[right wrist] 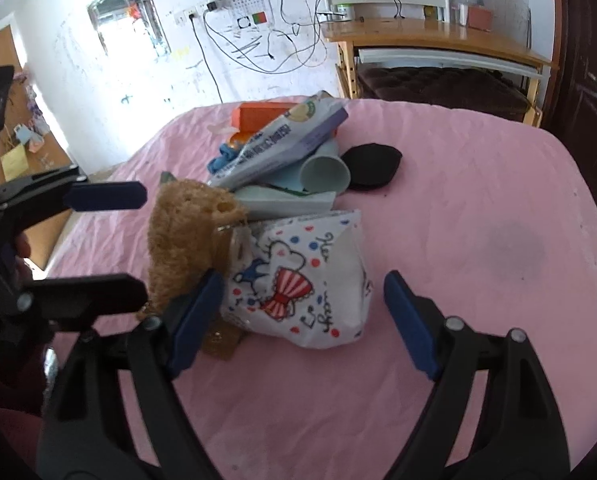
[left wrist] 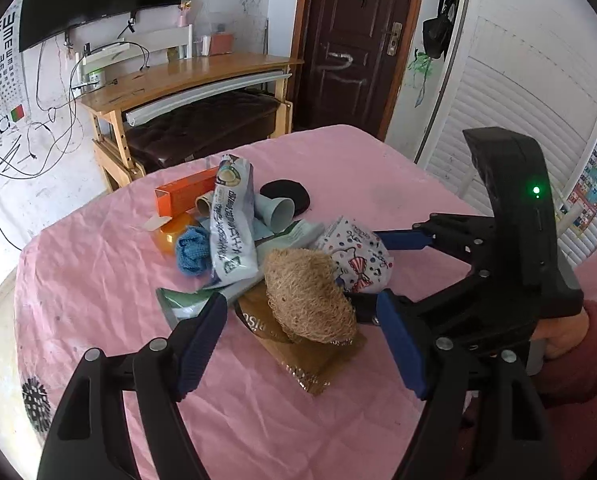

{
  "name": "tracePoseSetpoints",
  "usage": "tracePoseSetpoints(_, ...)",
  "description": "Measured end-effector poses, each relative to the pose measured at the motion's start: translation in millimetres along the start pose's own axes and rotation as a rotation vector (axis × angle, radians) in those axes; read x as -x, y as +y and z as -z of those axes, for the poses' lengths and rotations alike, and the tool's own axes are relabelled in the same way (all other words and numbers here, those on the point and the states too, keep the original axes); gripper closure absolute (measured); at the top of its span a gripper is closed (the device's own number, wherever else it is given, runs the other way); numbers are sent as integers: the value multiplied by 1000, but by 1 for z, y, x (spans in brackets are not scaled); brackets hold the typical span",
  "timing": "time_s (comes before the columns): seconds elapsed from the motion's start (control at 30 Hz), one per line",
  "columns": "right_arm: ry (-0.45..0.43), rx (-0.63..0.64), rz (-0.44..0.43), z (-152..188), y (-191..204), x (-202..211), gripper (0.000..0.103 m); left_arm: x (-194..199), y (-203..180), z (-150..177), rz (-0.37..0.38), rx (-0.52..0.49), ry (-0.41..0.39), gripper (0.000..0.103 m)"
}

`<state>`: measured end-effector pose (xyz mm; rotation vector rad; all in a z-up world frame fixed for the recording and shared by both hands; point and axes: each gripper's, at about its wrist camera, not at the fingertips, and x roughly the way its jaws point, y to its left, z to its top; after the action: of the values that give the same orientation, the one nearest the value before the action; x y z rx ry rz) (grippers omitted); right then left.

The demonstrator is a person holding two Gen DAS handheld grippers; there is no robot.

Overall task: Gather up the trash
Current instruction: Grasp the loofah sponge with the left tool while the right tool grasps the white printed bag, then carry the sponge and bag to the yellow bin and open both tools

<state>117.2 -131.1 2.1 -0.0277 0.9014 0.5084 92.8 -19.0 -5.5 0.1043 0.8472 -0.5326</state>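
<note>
A heap of rubbish sits in the middle of the desk (left wrist: 98, 272), which is covered by a crumpled pink cloth. The left gripper (left wrist: 298, 340) hangs low over the near edge of the heap with its blue fingers (left wrist: 200, 344) spread wide and nothing between them; they straddle a tan loofah sponge (left wrist: 308, 296) that lies on a brown foil wrapper (left wrist: 310, 360). The right gripper (right wrist: 302, 320) comes in from the other side, its fingers (right wrist: 408, 320) also wide apart and empty, set either side of a white polka-dot bag (right wrist: 298, 276) printed with a red striped bow. Its left finger is just beside the loofah and the bag, though I cannot tell whether it touches either. Behind these lie a long white and purple snack packet (left wrist: 232, 224), a pale blue paper cup (left wrist: 280, 212) on its side, a blue knitted cloth (left wrist: 192, 250), an orange box (left wrist: 182, 194) and a green wrapper (left wrist: 186, 304). A black round pad (left wrist: 286, 196) rests on the cloth just beyond the pile. Past the desk stand a wooden side table (left wrist: 202, 72) with a dark cushioned bench beneath it and a dark brown door (left wrist: 350, 40).
</note>
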Motion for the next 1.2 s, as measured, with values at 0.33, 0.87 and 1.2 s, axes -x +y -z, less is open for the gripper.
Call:
tracePoseSetpoints(0.33,-6,20,45,9,-10,12,46,-24,-2,-9,33,72,26,37)
tracePoseSetpoints(0.87,-50,-7,90,17,-35,25,76,-31,-15,-21,-110,85,27,78)
tracePoseSetpoints(1.2,-118,-43,161,25,-61,52,76,-30,-39,-38,-127,44,14,78)
